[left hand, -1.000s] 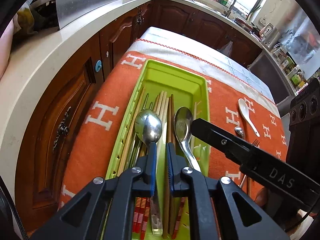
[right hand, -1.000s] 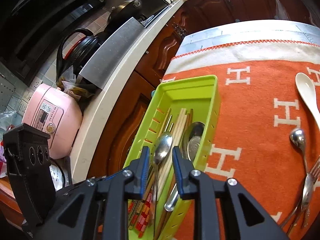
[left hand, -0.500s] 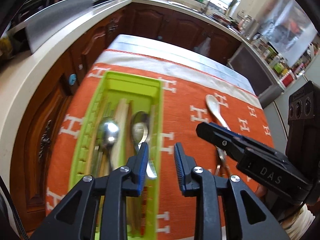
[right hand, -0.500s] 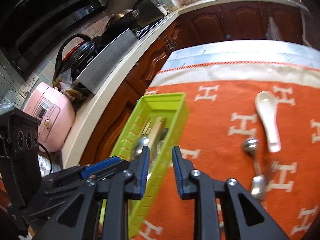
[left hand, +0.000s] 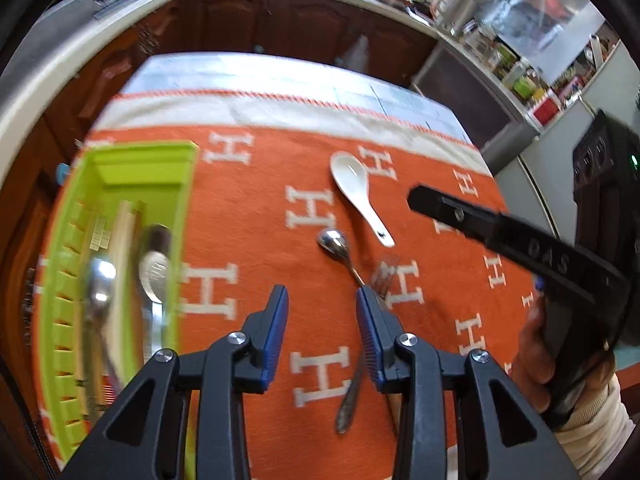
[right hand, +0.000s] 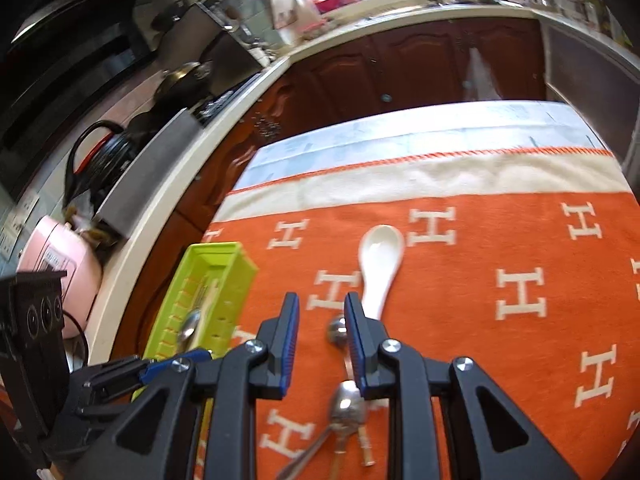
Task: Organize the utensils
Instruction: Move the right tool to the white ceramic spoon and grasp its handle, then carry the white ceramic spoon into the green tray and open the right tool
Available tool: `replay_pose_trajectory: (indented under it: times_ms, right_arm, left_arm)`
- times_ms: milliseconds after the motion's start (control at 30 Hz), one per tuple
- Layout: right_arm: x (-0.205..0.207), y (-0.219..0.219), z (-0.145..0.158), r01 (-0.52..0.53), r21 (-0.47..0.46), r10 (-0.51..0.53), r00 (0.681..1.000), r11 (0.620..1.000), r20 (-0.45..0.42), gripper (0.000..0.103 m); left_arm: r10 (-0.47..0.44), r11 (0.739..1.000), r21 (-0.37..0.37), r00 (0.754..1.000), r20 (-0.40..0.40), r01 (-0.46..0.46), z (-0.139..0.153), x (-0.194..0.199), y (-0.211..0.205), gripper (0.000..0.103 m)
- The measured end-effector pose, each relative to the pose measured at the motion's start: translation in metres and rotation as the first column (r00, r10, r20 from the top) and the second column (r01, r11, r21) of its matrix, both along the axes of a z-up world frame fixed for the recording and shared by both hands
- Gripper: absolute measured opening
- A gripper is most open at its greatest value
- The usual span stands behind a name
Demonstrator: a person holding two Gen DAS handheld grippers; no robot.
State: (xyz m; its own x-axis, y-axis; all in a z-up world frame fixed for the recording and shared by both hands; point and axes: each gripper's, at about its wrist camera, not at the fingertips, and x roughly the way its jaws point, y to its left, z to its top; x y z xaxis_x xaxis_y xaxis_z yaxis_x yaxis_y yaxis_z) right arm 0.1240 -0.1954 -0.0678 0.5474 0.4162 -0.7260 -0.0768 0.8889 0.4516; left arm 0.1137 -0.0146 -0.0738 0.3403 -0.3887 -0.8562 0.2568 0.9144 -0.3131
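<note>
Left wrist view: the camera sits behind the left tool and looks steeply down along its two fingers at the orange cloth on the desk, from close above.

Right wrist view: the camera rides behind the right tool, tilted less steeply, so more of the kitchen counter and cabinets beyond fall in frame.

Shared field: both views take in the green tray at left, the white spoon, the metal spoon and the cloth's pale far border. Each view also catches the other tool at its edge.
</note>
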Motion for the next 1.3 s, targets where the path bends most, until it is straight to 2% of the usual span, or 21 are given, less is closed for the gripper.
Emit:
replay_pose_trajectory:
  times_ms: [300,567,633,800,1067,1300]
  right_arm:
    - [0.031,-0.026,-0.052,0.047,0.158,-0.023,0.988,0.986,-0.156,0.023]
    - [0.055,-0.014,-0.079,0.035,0.224,0.02,0.971,0.974,-0.237,0.023]
    - [0.056,-0.013,-0.082,0.037,0.243,0.021,0.972,0.969,-0.232,0.022]
    - [0.054,-0.022,-0.089,0.071,0.271,-0.002,0.969,0.96,-0.249,0.006]
    - [0.041,-0.042,-0.084,0.121,0.323,-0.043,0.97,0.939,-0.238,0.005]
    - [0.021,-0.055,-0.068,0.123,0.351,-0.061,0.981,0.928,-0.182,0.006]
  left_arm:
    - [-0.064,0.997,-0.06,0.991,-0.116,0.057,-0.033,-0.007,-0.024,0.033]
    - [-0.104,0.99,-0.116,0.982,-0.157,0.086,-0.039,-0.021,-0.028,0.033]
    - [-0.116,0.987,-0.132,0.977,-0.178,0.094,-0.042,-0.027,-0.029,0.033]
    - [-0.135,0.983,-0.148,0.966,-0.222,0.104,-0.051,-0.036,-0.035,0.033]
    - [-0.115,0.988,-0.129,0.969,-0.22,0.088,-0.058,-0.032,-0.051,0.033]
    - [-0.088,0.988,-0.139,0.976,-0.198,0.061,-0.064,-0.017,-0.053,0.033]
